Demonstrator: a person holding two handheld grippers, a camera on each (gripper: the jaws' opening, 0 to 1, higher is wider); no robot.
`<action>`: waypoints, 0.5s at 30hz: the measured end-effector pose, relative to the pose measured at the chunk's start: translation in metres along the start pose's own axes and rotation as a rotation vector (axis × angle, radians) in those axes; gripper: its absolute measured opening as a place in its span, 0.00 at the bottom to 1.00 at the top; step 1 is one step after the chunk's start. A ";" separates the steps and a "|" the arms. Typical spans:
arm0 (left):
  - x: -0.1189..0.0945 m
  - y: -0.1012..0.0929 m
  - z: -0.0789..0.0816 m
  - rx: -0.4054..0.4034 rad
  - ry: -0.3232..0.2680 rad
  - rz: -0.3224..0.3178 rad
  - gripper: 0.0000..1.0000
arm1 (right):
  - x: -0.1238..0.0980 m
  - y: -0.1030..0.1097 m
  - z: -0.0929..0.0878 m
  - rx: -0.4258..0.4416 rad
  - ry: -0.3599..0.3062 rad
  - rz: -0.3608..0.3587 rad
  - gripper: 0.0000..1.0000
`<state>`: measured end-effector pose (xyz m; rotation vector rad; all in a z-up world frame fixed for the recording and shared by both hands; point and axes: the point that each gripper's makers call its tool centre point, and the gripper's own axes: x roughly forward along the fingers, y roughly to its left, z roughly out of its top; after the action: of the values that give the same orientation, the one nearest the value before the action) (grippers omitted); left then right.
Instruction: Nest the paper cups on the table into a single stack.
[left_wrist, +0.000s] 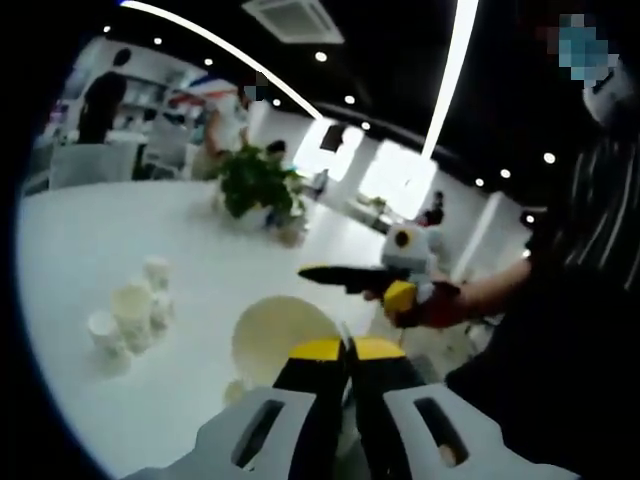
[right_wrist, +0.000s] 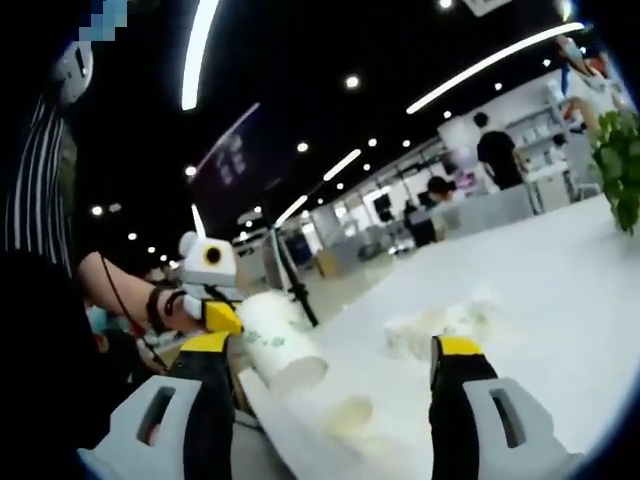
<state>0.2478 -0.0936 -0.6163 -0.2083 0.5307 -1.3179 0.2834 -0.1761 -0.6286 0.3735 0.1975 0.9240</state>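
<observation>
Left gripper (left_wrist: 348, 352) clamps one paper cup (left_wrist: 282, 338); right gripper (right_wrist: 335, 362) gapes, holding nothing.

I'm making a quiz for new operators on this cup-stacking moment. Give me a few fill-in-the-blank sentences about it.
1. The left gripper is shut on a paper ____.
2. The right gripper has its jaws ____.
3. The loose paper cups stand on a ____ table.
4. Beyond them, the plant has ____ leaves.

Missing words: cup; open; white; green.
</observation>
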 end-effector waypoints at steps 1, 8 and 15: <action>0.000 0.001 -0.001 0.000 0.005 0.003 0.00 | -0.001 -0.004 0.001 0.002 -0.003 -0.008 0.80; -0.002 0.008 -0.006 0.001 0.026 0.020 0.00 | -0.005 -0.027 0.014 -0.056 0.023 -0.046 0.83; -0.003 0.010 -0.009 0.007 0.047 0.030 0.00 | -0.005 -0.047 0.027 -0.129 0.050 -0.075 0.83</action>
<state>0.2520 -0.0865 -0.6279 -0.1638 0.5668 -1.2974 0.3244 -0.2122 -0.6221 0.2221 0.1954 0.8680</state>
